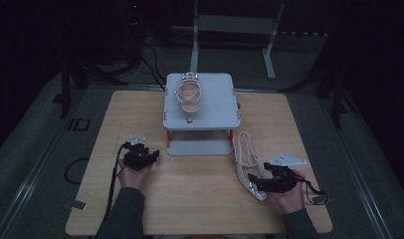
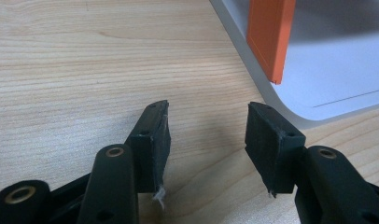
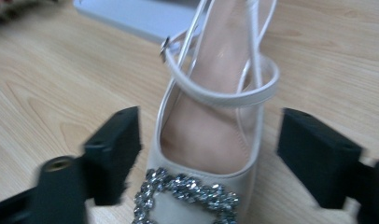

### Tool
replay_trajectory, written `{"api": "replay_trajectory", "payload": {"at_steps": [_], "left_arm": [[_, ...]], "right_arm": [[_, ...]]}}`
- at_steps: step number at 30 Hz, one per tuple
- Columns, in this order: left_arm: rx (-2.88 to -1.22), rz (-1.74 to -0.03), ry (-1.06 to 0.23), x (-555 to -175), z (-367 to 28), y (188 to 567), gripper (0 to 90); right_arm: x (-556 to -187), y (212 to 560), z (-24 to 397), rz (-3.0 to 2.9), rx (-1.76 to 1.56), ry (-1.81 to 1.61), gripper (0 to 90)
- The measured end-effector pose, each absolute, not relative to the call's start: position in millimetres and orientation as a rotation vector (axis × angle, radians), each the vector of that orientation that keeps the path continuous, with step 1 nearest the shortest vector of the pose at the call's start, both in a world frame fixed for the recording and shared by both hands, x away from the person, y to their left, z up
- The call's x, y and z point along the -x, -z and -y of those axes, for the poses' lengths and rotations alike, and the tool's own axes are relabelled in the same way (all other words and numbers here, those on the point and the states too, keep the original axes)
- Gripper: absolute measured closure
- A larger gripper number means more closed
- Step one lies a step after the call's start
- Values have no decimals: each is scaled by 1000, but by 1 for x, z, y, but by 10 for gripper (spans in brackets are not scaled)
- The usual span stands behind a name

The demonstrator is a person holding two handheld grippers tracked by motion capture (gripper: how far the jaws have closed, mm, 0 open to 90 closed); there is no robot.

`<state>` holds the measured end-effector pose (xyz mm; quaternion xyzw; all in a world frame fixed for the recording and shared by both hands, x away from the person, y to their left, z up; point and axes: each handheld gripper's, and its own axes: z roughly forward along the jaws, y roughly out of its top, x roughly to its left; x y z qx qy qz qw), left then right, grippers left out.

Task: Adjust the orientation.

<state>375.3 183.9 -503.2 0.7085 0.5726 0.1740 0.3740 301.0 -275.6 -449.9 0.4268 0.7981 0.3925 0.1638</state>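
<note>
Your right gripper (image 3: 208, 161) sits spread wide, jaws straddling the toe of the cream shoe (image 3: 211, 121) without touching it. That shoe lies on the desk (image 1: 190, 189) right of the grey stand (image 1: 215, 117); its pair (image 1: 189, 94) rests on the stand's top. Your left gripper (image 2: 206, 130) is spread too, empty, near the stand's orange leg (image 2: 270, 37).

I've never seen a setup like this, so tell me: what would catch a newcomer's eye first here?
Probably the pale strappy shoe with a sparkling jewelled buckle, lying on the wooden table between the open jaws of the right gripper. Its partner, a second shoe, sits on top of a small grey stand at the far middle of the table. The left gripper hangs open over bare wood near the stand's orange leg.
</note>
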Motion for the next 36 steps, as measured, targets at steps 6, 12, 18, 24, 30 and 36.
{"api": "replay_trajectory", "payload": {"at_steps": [6, 12, 18, 24, 30, 36], "left_arm": [[-1803, -1467, -433, -375, -185, 504, 500], [-1800, -1467, -433, -375, -185, 504, 500], [-1800, -1465, -432, -375, -186, 504, 500], [-1799, -1466, -432, -375, -186, 504, 500], [-1795, -1466, -430, -375, -186, 504, 500], [-1795, -1464, -430, -375, -186, 504, 500]], "right_arm": [[-299, 460, 263, -2311, -1181, -1019, 103], [-301, 471, 255, -2349, -1150, -823, 92], [-302, 469, 262, -2344, -1133, -766, 91], [-307, 467, 277, -2305, -1150, -706, 88], [-313, 463, 289, -2252, -1151, -627, 88], [-322, 455, 299, -2190, -1174, -613, 88]]}}
